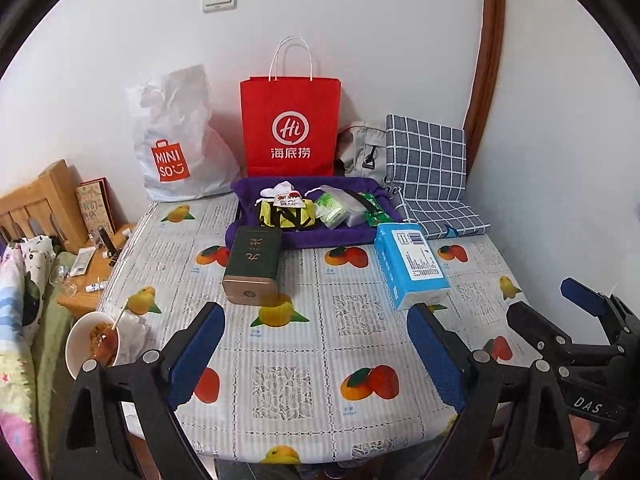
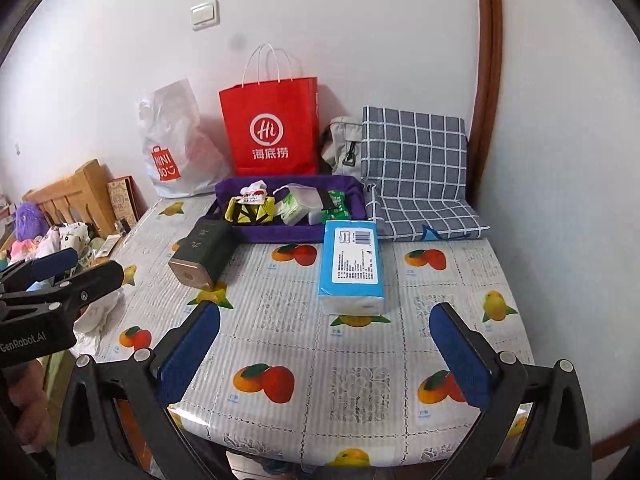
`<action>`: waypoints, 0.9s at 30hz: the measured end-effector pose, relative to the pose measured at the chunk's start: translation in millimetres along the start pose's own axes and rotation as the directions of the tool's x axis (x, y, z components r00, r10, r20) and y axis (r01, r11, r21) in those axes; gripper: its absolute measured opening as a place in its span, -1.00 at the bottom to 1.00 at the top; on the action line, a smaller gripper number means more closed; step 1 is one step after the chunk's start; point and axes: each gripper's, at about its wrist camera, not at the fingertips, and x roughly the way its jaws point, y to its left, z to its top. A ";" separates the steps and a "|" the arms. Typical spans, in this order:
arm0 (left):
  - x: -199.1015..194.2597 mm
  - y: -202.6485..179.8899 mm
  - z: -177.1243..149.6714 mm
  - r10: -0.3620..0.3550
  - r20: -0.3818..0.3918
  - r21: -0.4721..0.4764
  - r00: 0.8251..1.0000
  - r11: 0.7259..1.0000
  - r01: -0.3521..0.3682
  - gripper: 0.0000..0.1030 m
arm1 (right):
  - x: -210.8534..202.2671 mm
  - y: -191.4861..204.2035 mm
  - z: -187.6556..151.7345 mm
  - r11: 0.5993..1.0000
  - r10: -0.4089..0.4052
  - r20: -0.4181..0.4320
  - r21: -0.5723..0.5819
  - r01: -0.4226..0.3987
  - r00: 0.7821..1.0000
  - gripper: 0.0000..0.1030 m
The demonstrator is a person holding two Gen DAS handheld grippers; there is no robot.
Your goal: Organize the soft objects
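We find the purple fabric tray (image 2: 256, 234) set at the back of the worktop (image 2: 320, 360), against the red paper carrier bag (image 2: 272, 132). It already carries several soft items: a yellow and black pouch (image 2: 250, 210), a small white sock (image 2: 254, 188) and pale green tissue packets (image 2: 294, 206). We judge the tray to be the collecting place, put far back to leave the fruit-printed cloth free in front.

1 soft item lies outside it: the blue plastic-wrapped tissue pack (image 2: 351, 266), flat on the worktop, its far end just short of the tray's front wall. The dark green tin with a gold-coloured lid (image 2: 202, 256) lies on its side left of it; being rigid, it is probably not part of the sorting.

The right hand-held gripper (image 2: 326, 344) is spread wide and holds nothing. The tissue pack lies directly ahead of it, between the lines of its 2 fingers, near but not touching.

The left hand-held gripper (image 1: 316, 344) is likewise wide apart and empty. From it, the pack (image 1: 412, 266) sits ahead and to the right, its near end just beyond the right finger (image 1: 434, 356).
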 end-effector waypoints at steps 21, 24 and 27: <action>-13.6 -0.2 -3.5 0.018 0.015 -0.010 1.000 1.000 -0.017 0.80 | -11.7 -2.8 -6.4 1.000 0.007 0.006 0.018 -0.007 1.000 1.00; -14.2 0.9 -3.7 0.018 0.015 -0.012 1.000 1.000 -0.018 0.80 | -13.1 -2.1 -7.2 1.000 0.008 0.009 0.017 -0.009 1.000 1.00; -13.9 1.5 -3.4 0.017 0.014 -0.010 1.000 1.000 -0.017 0.80 | -13.5 -0.5 -7.6 1.000 0.010 0.008 0.014 -0.010 1.000 1.00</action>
